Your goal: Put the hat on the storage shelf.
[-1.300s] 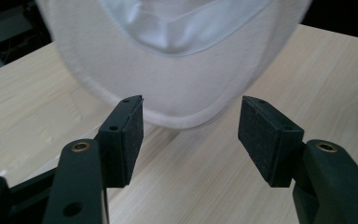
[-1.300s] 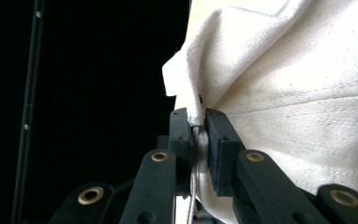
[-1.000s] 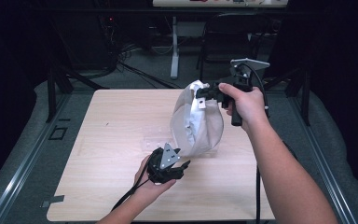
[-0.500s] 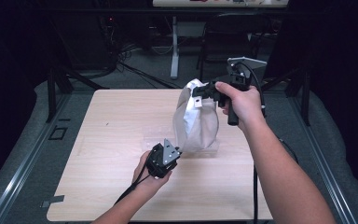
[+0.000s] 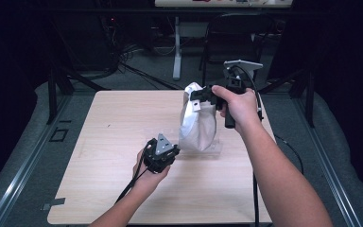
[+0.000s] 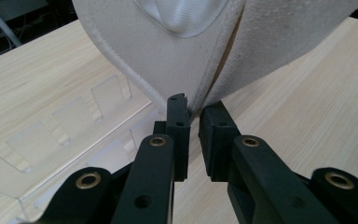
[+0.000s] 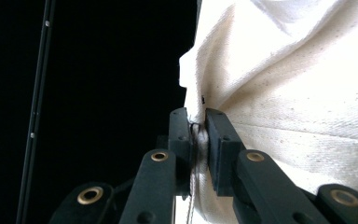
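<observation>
A white cloth bag (image 5: 197, 126) hangs above the wooden table (image 5: 113, 123). My right gripper (image 5: 196, 97) is shut on the bag's upper edge; in the right gripper view the fabric (image 7: 298, 93) is bunched between the right gripper's (image 7: 198, 123) pads. My left gripper (image 5: 176, 150) sits low at the bag's bottom left. Its jaws have just been closing, and in the left gripper view the left gripper (image 6: 193, 109) pinches the bag's (image 6: 168, 60) lower seam at the very tips, with a thin gap behind.
A clear acrylic slotted rack (image 5: 215, 149) lies on the table under the bag, also seen in the left gripper view as the rack (image 6: 74, 121) left of the jaws. A dark chair (image 5: 236, 28) and cables stand beyond the table's far edge.
My left gripper moved toward the bag's lower edge and its jaws went from wide open to closed on the seam. The right hand stayed in place holding the bag.
</observation>
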{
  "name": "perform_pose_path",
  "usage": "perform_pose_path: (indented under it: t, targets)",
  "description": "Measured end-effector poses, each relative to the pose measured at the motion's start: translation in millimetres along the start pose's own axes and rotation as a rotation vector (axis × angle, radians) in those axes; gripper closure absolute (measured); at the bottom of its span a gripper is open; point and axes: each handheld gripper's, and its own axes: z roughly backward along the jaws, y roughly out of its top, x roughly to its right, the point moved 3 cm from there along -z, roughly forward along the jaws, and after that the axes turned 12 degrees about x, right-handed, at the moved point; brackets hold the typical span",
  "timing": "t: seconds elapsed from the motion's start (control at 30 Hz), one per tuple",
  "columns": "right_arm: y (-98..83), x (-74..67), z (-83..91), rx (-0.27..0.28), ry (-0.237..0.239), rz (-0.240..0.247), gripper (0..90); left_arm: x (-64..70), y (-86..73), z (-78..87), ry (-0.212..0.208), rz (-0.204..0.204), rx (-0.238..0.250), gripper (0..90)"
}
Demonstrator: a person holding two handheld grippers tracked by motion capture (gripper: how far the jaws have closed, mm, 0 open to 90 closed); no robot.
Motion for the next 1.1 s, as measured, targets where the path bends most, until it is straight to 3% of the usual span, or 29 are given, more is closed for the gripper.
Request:
perform_pose_path:
  t: [0.53,0.73,0.8,0.97,1.0,1.03,1.1]
  targets:
    - [-1.3,13.8,-17.2,-0.017,-0.012,-0.016,81.6,-13.1,-8.5,-3.8,-0.015,0.083,-0.002,84.4]
    - [-2.8,19.8,-25.2,-0.022,-0.011,-0.029,81.6,-15.8,-13.7,-2.0,-0.006,0.173,-0.005,85.1]
    - [-3.7,21.0,-27.1,-0.031,-0.014,-0.025,81.5,-15.7,-15.0,-2.3,0.003,0.18,-0.012,85.1]
    - [-5.5,21.9,-29.6,-0.036,-0.014,-0.023,81.5,-12.5,-15.9,-3.2,0.023,0.173,-0.031,85.6]
    - [-6.0,23.4,-29.9,-0.037,-0.022,-0.022,81.5,-8.3,-16.8,-6.0,0.037,0.12,-0.06,85.7]
    - [-6.2,23.9,-30.2,-0.035,-0.024,-0.028,81.5,-6.2,-17.2,-7.4,0.039,0.099,-0.078,85.9]
    - [-6.1,25.6,-29.5,-0.038,-0.034,-0.025,81.6,-4.9,-17.3,-9.1,0.041,0.097,-0.094,86.1]
